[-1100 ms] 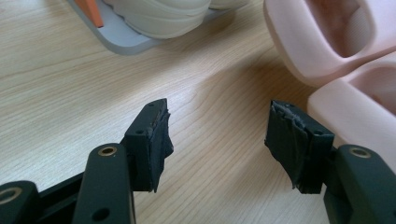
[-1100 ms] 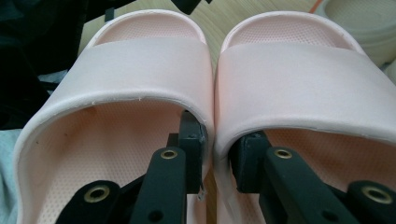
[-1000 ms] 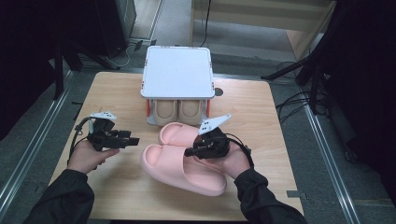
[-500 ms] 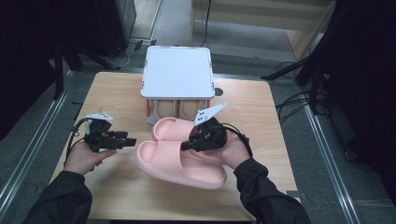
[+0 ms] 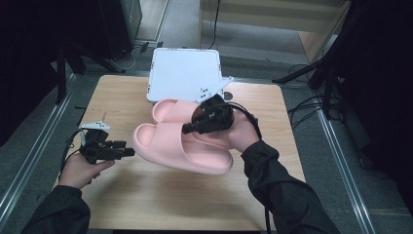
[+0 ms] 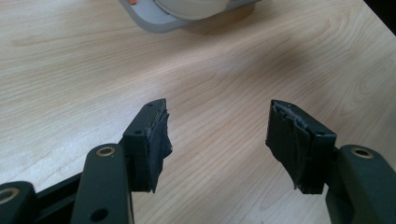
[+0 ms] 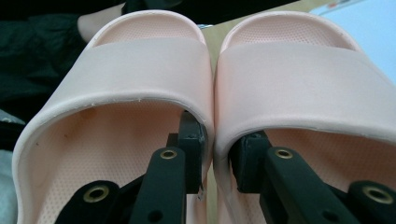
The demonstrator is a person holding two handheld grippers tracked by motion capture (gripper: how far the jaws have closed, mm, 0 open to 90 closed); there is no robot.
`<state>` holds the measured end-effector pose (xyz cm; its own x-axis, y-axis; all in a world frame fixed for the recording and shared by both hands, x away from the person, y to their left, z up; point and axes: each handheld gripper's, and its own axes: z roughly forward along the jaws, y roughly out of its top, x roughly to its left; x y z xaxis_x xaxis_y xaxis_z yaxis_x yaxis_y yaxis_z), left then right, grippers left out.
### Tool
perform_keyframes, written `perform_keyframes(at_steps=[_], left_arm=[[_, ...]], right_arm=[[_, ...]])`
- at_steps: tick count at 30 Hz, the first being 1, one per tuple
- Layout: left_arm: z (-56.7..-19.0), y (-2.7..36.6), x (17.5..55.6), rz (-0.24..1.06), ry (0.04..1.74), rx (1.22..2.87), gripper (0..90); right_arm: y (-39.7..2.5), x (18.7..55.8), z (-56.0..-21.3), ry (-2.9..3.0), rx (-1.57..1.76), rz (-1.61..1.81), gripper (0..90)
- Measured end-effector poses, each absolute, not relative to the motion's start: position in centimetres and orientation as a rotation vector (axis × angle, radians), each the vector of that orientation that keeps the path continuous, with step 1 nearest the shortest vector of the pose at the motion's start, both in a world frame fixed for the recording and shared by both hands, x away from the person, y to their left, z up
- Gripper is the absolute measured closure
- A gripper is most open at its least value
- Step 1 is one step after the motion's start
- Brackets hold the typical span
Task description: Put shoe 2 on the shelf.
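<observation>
Slippers (image 5: 182,146), pink, one pair, held side by side and lifted clear of the worktop (image 5: 272,180), over its middle, just in front of the white rack (image 5: 184,80).

Right tongs (image 5: 187,129): clamped on the two inner side walls where the slippers meet, one jaw inside each shoe under its strap; the right gripper view shows both pads pressed against the pink walls (image 7: 212,135).

Left tongs (image 6: 217,140): spread wide, holding nothing, low over bare wood at the left of the worktop, well apart from the pair.

Step in hand, as judged: carrying the pair as one unit, gripped by the joined walls. Next move calls for a steady pinch so neither shoe slips out, and a level carry to wherever the pair is to rest; the free tongs could steady the far ends.

Orientation: long axis runs roughly left to right across the worktop, tilted slightly; heels toward the right hand, toes toward the left.
</observation>
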<state>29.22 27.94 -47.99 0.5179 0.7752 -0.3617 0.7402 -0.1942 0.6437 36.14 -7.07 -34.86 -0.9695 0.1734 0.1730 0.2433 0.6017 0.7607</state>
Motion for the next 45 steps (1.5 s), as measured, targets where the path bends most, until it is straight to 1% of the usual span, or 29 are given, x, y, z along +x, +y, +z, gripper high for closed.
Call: perform_keyframes(at_steps=[2,7,16,21,22,23,24,31,40,45], left_arm=[[-48.0,28.1,29.0,0.059,1.243,1.947,38.3],[-48.1,28.4,28.6,0.066,1.256,1.941,38.4],[-48.1,28.3,28.6,0.056,1.249,1.939,38.3],[-48.1,28.1,28.7,0.052,1.239,1.949,38.3],[-48.1,28.0,28.8,0.048,1.229,1.954,38.3],[-48.1,28.0,28.8,0.048,1.229,1.954,38.2],[-48.2,27.8,28.8,0.042,1.227,1.951,38.2],[-48.1,27.6,29.1,0.027,1.217,1.946,38.3],[-47.9,26.8,29.3,0.001,1.136,1.960,38.0],[-47.8,26.5,29.5,-0.005,1.119,1.966,37.9]], right_arm=[[-6.9,36.4,-34.5,-2.742,-0.367,-1.321,76.8],[-6.0,38.0,-32.3,-2.758,-0.491,-1.358,76.8],[-4.6,40.8,-29.7,-2.809,-0.811,-1.381,76.9],[-4.2,42.2,-28.9,-2.821,-0.987,-1.372,77.0],[-3.8,42.8,-28.7,-2.846,-1.068,-1.359,77.0],[-3.8,42.8,-28.7,-2.846,-1.068,-1.359,77.0],[-3.5,43.5,-28.7,-2.841,-1.168,-1.363,77.0],[-2.1,46.3,-29.6,-2.788,-1.510,-1.403,77.0],[0.8,48.9,-30.4,-2.742,-1.803,-1.368,76.6],[1.2,50.0,-31.4,-2.656,-1.944,-1.342,76.6]])
